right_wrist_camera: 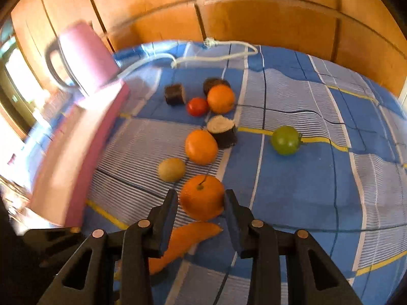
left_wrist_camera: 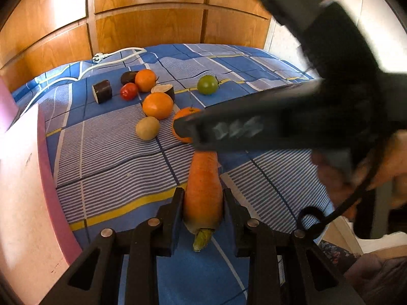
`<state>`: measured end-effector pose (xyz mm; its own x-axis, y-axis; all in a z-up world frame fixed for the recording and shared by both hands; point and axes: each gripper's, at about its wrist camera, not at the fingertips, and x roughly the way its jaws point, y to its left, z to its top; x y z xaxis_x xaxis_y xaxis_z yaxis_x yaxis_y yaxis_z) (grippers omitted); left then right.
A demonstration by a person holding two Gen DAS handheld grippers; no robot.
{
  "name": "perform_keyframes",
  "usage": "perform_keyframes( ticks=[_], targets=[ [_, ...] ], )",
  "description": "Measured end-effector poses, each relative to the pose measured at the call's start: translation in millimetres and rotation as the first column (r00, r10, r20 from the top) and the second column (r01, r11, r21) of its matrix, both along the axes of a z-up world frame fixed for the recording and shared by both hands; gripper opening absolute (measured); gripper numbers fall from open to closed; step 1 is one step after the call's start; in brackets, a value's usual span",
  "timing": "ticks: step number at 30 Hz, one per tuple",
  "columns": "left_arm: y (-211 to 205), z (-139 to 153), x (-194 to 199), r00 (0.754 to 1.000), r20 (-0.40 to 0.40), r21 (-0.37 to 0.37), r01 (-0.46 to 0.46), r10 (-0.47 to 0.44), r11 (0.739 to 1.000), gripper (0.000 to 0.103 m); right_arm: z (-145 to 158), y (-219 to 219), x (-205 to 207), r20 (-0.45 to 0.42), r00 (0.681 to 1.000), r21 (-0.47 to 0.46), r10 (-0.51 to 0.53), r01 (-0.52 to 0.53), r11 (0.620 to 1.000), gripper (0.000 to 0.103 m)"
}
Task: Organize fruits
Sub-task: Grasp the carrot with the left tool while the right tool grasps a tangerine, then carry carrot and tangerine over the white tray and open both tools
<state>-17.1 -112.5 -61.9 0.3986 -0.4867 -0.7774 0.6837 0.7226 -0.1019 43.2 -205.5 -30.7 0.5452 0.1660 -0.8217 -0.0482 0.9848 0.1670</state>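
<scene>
Left wrist view is showing blurred, unreadable white marks on the right gripper, which is crossing above the carrot that the left gripper is clenching. Only the right wrist view is showing the right gripper straddling a stemmed orange on the blue bedspread; one pad is touching, the other is standing clear.

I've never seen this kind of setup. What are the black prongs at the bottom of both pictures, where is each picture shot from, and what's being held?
Each picture comes from a camera on a hand-held two-finger gripper, looking along its fingers. A person carries one in each hand. In the left view, the left gripper clamps an orange carrot. In the right view, the right gripper has an orange stemmed tangerine between its fingers; contact is unclear. On the blue checked bedsheet lie more oranges, tomatoes, a kiwi and dark aubergine chunks.
</scene>
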Motion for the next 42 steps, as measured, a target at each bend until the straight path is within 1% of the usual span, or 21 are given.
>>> perform_keyframes(
  ticks=[1, 5, 8, 10, 17, 21, 23, 26, 28, 31, 33, 35, 38, 40, 42],
  targets=[
    [0.6, -0.2, 0.3, 1.000, 0.000, -0.002, -0.002, 0.002, 1.000, 0.030, -2.2, 0.6, 1.0, -0.001, 1.000, -0.007, 0.007, -0.007, 1.000, 0.040],
    [3.5, 0.8, 0.6, 1.000, 0.003, -0.006, -0.015, 0.015, 1.000, 0.029, -2.7, -1.8, -1.3, 0.013, 1.000, 0.002, -0.013, 0.013, 1.000, 0.037],
    [6.5, 2.7, 1.3, 1.000, 0.002, -0.015, -0.026, 0.026, 1.000, 0.029, -1.0, -7.6, -8.1, 0.023, 0.999, 0.009, -0.037, 0.037, 0.999, 0.037],
    [8.6, 5.8, 2.2, 0.999, 0.013, -0.018, -0.042, 0.042, 0.999, 0.029, 1.9, -15.4, -13.0, 0.029, 0.997, 0.029, -0.073, 0.072, 0.997, 0.037],
    [28.3, 28.1, 7.3, 0.992, 0.038, -0.086, -0.117, 0.121, 0.989, 0.029, 14.9, -40.5, -33.7, 0.053, 0.987, 0.065, -0.154, 0.151, 0.986, 0.037],
    [46.1, 50.7, 14.0, 0.982, 0.040, -0.158, -0.177, 0.186, 0.971, 0.029, 20.6, -42.5, -38.1, 0.058, 0.986, 0.081, -0.157, 0.152, 0.985, 0.037],
    [59.3, 62.4, 20.1, 0.972, 0.042, -0.199, -0.219, 0.232, 0.955, 0.029, 24.4, -36.6, -38.3, 0.069, 0.988, 0.084, -0.138, 0.132, 0.988, 0.037],
    [81.9, 77.0, 27.8, 0.950, 0.061, -0.225, -0.286, 0.307, 0.931, 0.029, 33.7, -18.9, -34.0, 0.088, 0.993, 0.097, -0.074, 0.066, 0.993, 0.037],
    [98.7, 82.4, 33.7, 0.927, 0.072, -0.229, -0.343, 0.368, 0.911, 0.029, 39.3, -2.8, -30.6, 0.098, 0.995, 0.102, -0.018, 0.008, 0.995, 0.037],
    [129.7, 83.4, 43.5, 0.879, 0.068, -0.226, -0.447, 0.472, 0.865, 0.029, 45.2, 27.6, -25.0, 0.114, 0.990, 0.084, 0.079, -0.089, 0.992, 0.037],
    [150.5, 81.5, 51.6, 0.839, 0.061, -0.211, -0.519, 0.541, 0.828, 0.029, 48.9, 48.7, -18.2, 0.114, 0.983, 0.078, 0.145, -0.155, 0.985, 0.037],
    [171.1, 79.3, 60.0, 0.792, 0.056, -0.190, -0.589, 0.608, 0.786, 0.029, 51.4, 71.2, -9.3, 0.110, 0.971, 0.066, 0.210, -0.218, 0.974, 0.037],
    [195.3, 77.9, 67.8, 0.727, 0.073, -0.163, -0.666, 0.682, 0.728, 0.029, 54.0, 98.9, 5.6, 0.101, 0.958, 0.083, 0.269, -0.278, 0.957, 0.037],
    [210.1, 78.7, 74.4, 0.690, 0.084, -0.153, -0.704, 0.719, 0.693, 0.029, 58.1, 114.6, 17.4, 0.104, 0.952, 0.097, 0.288, -0.298, 0.950, 0.037],
    [222.3, 78.1, 77.0, 0.663, 0.080, -0.141, -0.731, 0.744, 0.667, 0.030, 64.9, 134.4, 34.0, 0.116, 0.946, 0.128, 0.302, -0.315, 0.940, 0.037]
  ],
)
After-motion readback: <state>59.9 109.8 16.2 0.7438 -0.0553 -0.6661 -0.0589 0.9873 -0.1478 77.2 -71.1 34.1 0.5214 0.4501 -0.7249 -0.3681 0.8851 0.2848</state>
